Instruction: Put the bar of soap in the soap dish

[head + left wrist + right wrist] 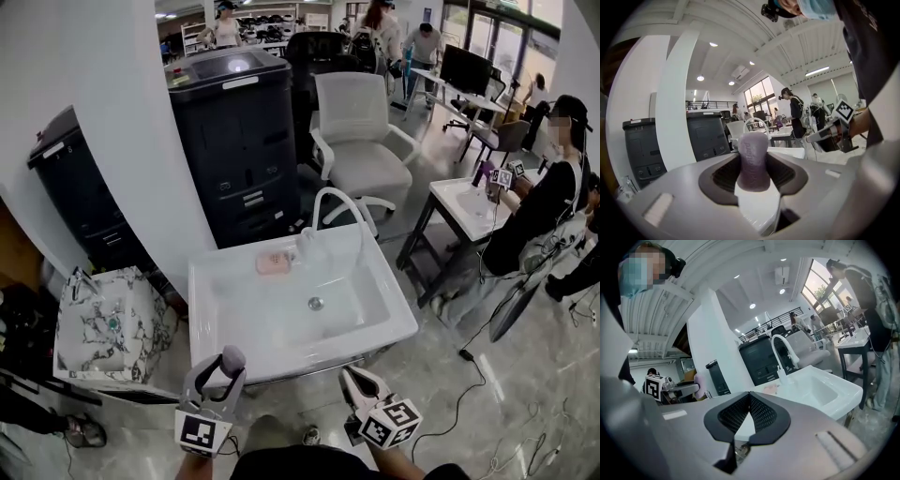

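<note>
A purple bar of soap [232, 360] stands upright between the jaws of my left gripper [223, 367], which is shut on it, just in front of the white sink [389, 292]. In the left gripper view the soap [752, 159] fills the gap between the dark pads. A pink soap dish [274, 263] sits on the sink's back ledge, left of the faucet [339, 201]. My right gripper [352, 379] hangs at the sink's front edge; its jaws meet with nothing between them [750, 398]. The dish [771, 389] shows far ahead in the right gripper view.
A small white bottle [306, 246] stands beside the faucet. A marble-patterned basin [70, 328] is at the left. Behind the sink are a dark printer cabinet [239, 131] and a white chair [361, 141]. A seated person [539, 206] works at another sink to the right.
</note>
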`<state>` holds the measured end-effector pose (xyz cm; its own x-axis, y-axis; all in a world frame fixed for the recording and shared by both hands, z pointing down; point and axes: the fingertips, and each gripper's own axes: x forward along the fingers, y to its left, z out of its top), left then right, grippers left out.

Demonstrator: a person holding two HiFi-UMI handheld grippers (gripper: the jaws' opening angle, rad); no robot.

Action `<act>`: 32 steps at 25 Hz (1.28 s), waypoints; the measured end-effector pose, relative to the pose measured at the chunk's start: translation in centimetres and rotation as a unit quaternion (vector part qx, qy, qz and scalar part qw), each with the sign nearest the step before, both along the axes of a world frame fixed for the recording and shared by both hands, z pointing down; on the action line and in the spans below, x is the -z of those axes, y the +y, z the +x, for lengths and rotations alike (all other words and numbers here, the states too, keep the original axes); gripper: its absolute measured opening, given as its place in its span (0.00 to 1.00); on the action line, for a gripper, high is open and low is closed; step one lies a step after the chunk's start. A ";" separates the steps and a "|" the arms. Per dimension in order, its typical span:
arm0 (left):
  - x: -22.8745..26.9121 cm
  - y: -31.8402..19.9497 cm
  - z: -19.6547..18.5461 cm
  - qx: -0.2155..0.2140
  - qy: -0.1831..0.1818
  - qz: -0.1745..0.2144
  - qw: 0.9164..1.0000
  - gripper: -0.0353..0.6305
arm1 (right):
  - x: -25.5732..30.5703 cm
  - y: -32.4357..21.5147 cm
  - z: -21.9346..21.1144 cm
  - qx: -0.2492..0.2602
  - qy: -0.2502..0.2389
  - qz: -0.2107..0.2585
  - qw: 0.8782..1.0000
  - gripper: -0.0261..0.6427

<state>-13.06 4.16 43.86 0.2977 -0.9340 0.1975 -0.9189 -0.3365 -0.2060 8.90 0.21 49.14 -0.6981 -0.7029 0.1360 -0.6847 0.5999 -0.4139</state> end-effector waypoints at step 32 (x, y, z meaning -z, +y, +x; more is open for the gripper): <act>1.6 -16.7 -2.6 -0.093 -0.085 -0.006 0.992 0.39 | -1.3 -10.5 -3.1 -0.040 -0.002 -0.027 0.999 0.04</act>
